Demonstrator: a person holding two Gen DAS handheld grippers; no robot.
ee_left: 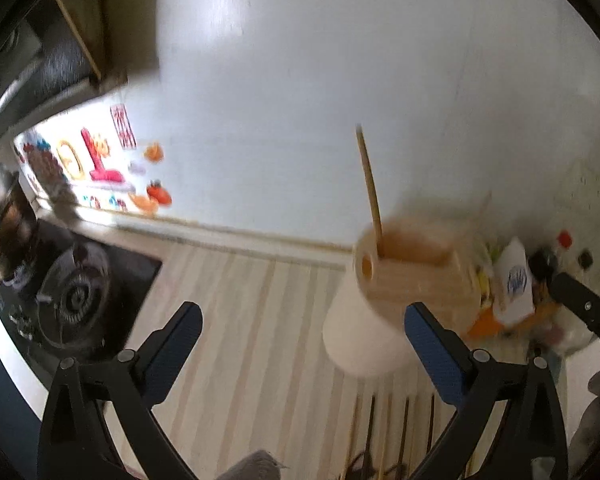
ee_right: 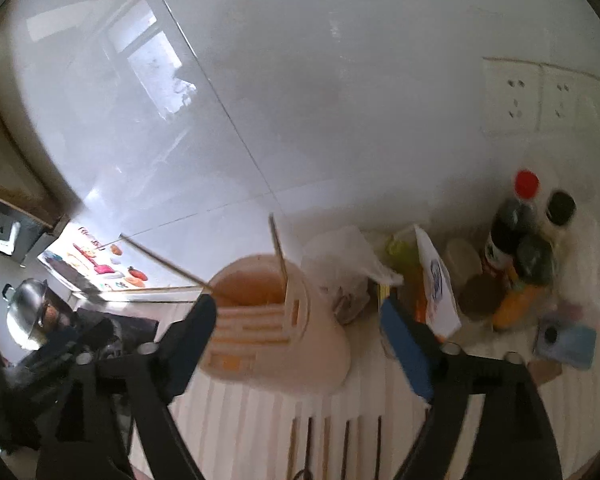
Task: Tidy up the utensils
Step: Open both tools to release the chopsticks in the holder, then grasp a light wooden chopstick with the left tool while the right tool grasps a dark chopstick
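A pale beige utensil holder [ee_left: 412,276] stands on the striped counter by the white wall, with a chopstick [ee_left: 370,188] upright in it. In the right wrist view the holder [ee_right: 276,320] holds two chopsticks [ee_right: 278,246] leaning apart. Several more chopsticks [ee_right: 340,444] lie on the counter in front of it, also low in the left wrist view [ee_left: 384,428]. My left gripper [ee_left: 300,348] is open and empty, left of the holder. My right gripper [ee_right: 300,332] is open and empty, its jaws on either side of the holder.
A gas stove [ee_left: 76,292] with a metal pot [ee_left: 0,204] is at the left. Sauce bottles [ee_right: 516,236], a white carton [ee_right: 436,280], a plastic bag [ee_right: 344,264] and a blue box [ee_right: 568,340] crowd the right corner. Wall sockets [ee_right: 540,96] are above them.
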